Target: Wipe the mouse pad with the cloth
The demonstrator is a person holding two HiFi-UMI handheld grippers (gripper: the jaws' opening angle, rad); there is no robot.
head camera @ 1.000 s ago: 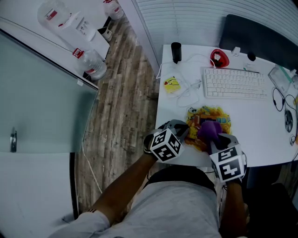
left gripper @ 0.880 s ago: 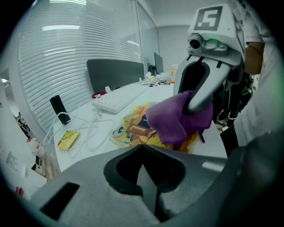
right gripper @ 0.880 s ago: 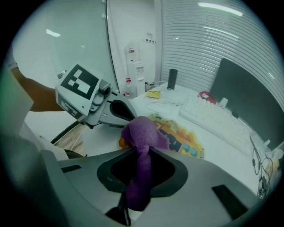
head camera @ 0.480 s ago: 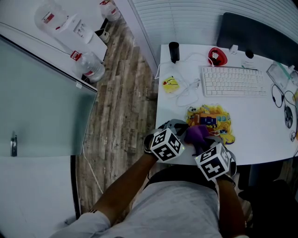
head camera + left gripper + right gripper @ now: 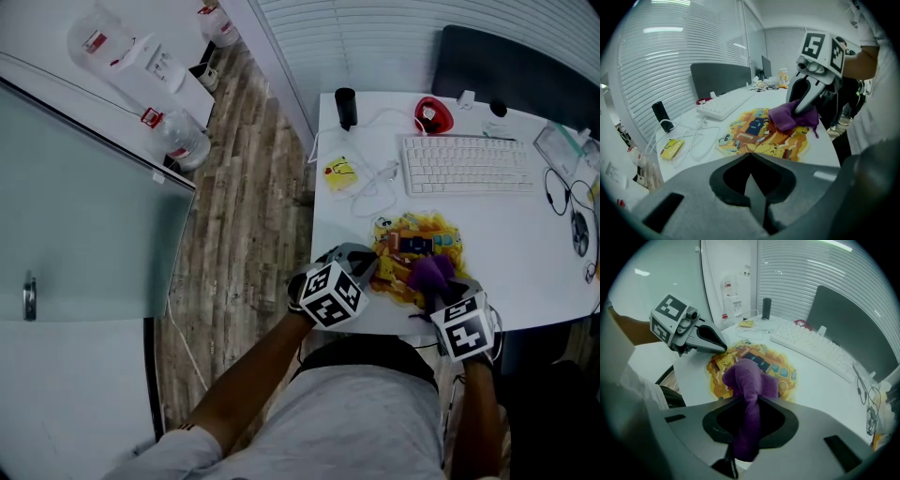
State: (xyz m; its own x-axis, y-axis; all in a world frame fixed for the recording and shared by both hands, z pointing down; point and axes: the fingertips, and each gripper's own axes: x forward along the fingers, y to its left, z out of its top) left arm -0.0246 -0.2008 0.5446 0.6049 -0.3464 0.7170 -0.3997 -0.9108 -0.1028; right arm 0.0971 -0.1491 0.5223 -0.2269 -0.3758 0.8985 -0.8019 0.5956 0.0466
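The mouse pad, yellow with a cartoon print, lies near the front edge of the white desk. A bunched purple cloth rests on its front right part, and my right gripper is shut on it. In the right gripper view the cloth runs up between the jaws over the mouse pad. My left gripper is shut with nothing in it, its tip at the pad's left edge. The left gripper view shows the mouse pad, the cloth and the right gripper ahead.
Behind the pad lie a white keyboard, looped white cables, a small yellow item, a black cylinder and a red object. Earphones lie at the right. The desk's front edge is right below the grippers.
The right gripper swung the cloth left across the pad half a second ago and has now come back to the right. The left gripper has stayed in place.
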